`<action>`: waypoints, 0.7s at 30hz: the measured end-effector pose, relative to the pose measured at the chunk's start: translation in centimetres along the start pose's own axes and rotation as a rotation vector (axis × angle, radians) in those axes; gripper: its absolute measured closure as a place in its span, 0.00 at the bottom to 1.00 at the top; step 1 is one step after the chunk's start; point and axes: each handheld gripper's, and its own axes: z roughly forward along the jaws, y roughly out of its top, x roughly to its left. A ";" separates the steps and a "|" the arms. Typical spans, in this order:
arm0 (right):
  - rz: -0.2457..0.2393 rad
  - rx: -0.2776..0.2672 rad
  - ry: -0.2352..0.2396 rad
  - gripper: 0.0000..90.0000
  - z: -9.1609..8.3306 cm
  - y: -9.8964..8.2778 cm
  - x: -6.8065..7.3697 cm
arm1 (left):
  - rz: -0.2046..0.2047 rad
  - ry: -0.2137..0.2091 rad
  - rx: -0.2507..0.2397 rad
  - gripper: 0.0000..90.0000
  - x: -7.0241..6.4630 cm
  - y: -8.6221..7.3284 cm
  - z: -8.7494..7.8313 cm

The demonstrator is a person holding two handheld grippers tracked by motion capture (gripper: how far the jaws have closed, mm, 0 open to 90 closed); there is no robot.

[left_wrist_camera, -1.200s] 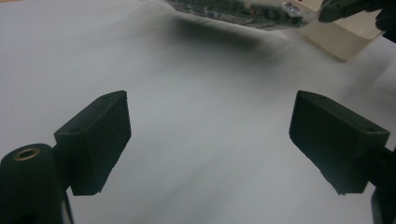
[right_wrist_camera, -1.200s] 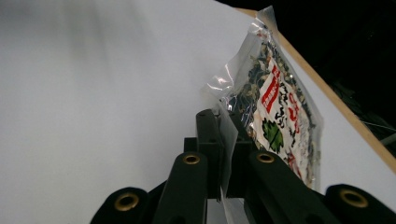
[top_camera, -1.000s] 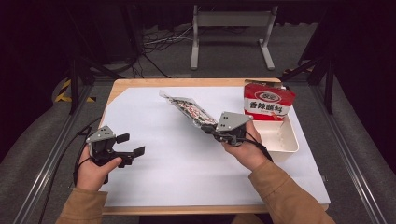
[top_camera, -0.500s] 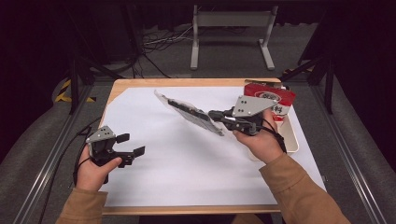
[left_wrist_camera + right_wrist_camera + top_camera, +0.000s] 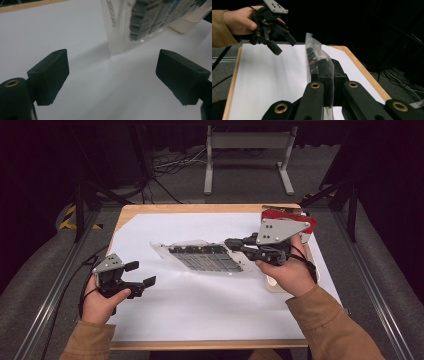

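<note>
Above the table, right tongs (image 5: pixel 231 242) clamp the clear packet (image 5: pixel 205 256); left tongs (image 5: pixel 141 274) gape empty.

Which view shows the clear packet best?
The high view: the whole packet lies in sight, pinched at one end by the right gripper above the white sheet. The right gripper view shows it edge-on between the shut jaws; the left gripper view shows one blurred end beyond the open jaws.
</note>
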 end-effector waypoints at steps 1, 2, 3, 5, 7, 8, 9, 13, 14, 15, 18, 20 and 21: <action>-0.006 0.000 0.001 0.99 -0.1 0.2 0.2 | 0.017 -0.002 -0.004 0.13 0.0 0.1 -0.1; -0.008 0.002 0.003 0.99 -0.2 0.4 0.3 | 0.025 -0.004 -0.010 0.12 -0.1 0.2 -0.2; -0.011 0.005 0.001 0.99 -0.3 0.5 0.5 | 0.043 -0.009 -0.015 0.12 -0.2 0.4 -0.3; -0.017 0.015 -0.007 0.99 -0.6 1.0 0.7 | 0.069 -0.025 -0.024 0.11 -0.7 0.8 -0.7; -0.020 0.017 -0.005 0.99 -0.7 1.1 0.8 | 0.095 -0.034 -0.044 0.11 -1.1 1.3 -1.3; -0.025 0.019 -0.004 0.99 -0.8 1.2 0.8 | 0.097 -0.034 -0.056 0.11 -1.4 1.5 -1.6; -0.028 0.021 -0.002 0.99 -0.8 1.3 0.9 | 0.102 -0.033 -0.065 0.11 -1.6 1.7 -1.9; -0.039 0.029 0.010 0.99 -1.1 2.0 1.1 | 0.129 -0.029 -0.088 0.11 -2.3 2.4 -2.4; -0.042 0.032 0.012 0.99 -1.2 2.2 1.2 | 0.129 -0.029 -0.093 0.11 -2.5 2.5 -2.6; -0.046 0.037 0.010 0.99 -1.2 2.4 1.3 | 0.142 -0.024 -0.101 0.11 -2.7 2.7 -2.7; -0.051 0.049 0.010 0.99 -1.3 3.0 1.5 | 0.156 -0.027 -0.127 0.12 -3.4 3.3 -3.2; -0.053 0.052 0.010 0.99 -1.3 3.3 1.6 | 0.165 -0.039 -0.159 0.13 -4.1 3.8 -3.4; -0.051 0.050 0.015 0.99 -1.3 3.4 1.7 | 0.172 -0.045 -0.168 0.14 -4.5 4.1 -3.5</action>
